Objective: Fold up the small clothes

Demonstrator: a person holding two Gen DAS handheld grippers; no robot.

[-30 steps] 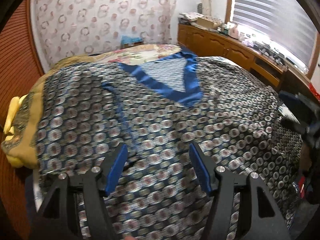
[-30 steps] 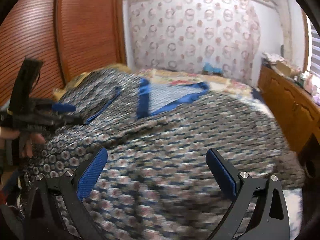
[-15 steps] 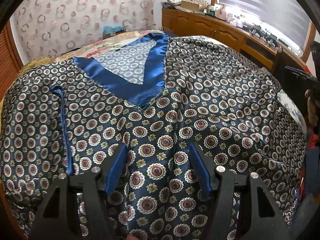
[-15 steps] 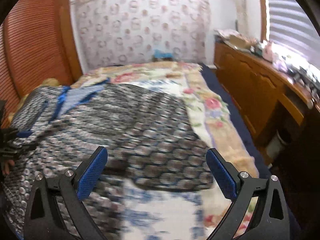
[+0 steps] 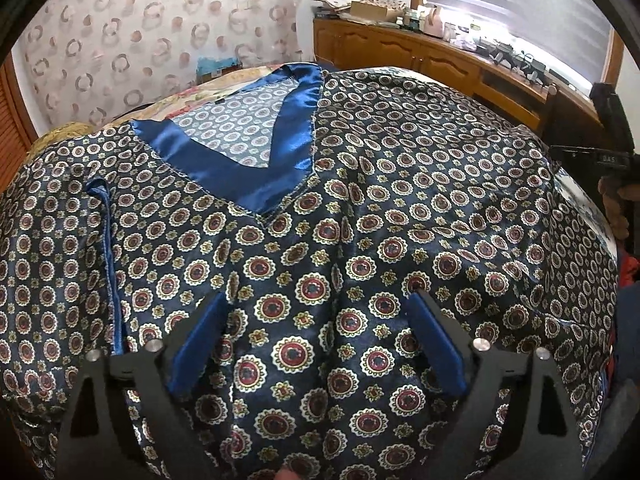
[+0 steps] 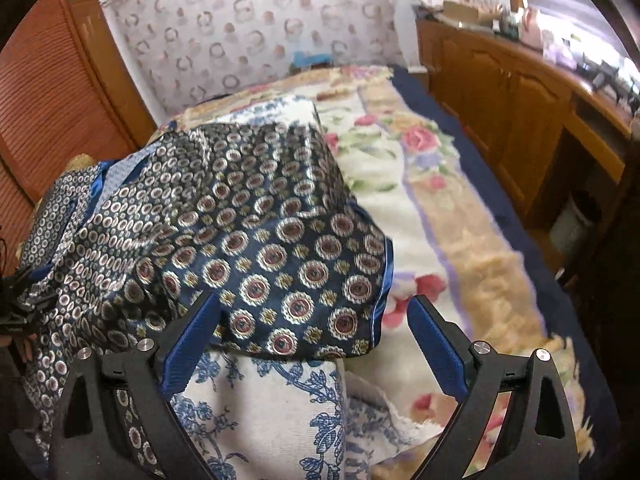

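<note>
Lying spread face-up over bed (image 6: 460, 216), patterned shirt (image 5: 360, 208); left gripper (image 5: 318, 338) just widened, gripping nothing; right gripper (image 6: 314, 338) wide over sleeve edge (image 6: 384, 276). Could slide or bunch: slick satin, shallow pinch.

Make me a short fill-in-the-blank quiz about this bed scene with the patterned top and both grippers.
1. The patterned top has a V-shaped neckline trimmed in shiny ___ fabric.
2. The left gripper hovers over the top with its jaws ___.
3. Under the right gripper, the sleeve edge lies on a white cloth printed with ___ flowers.

Answers: blue; open; blue
</note>
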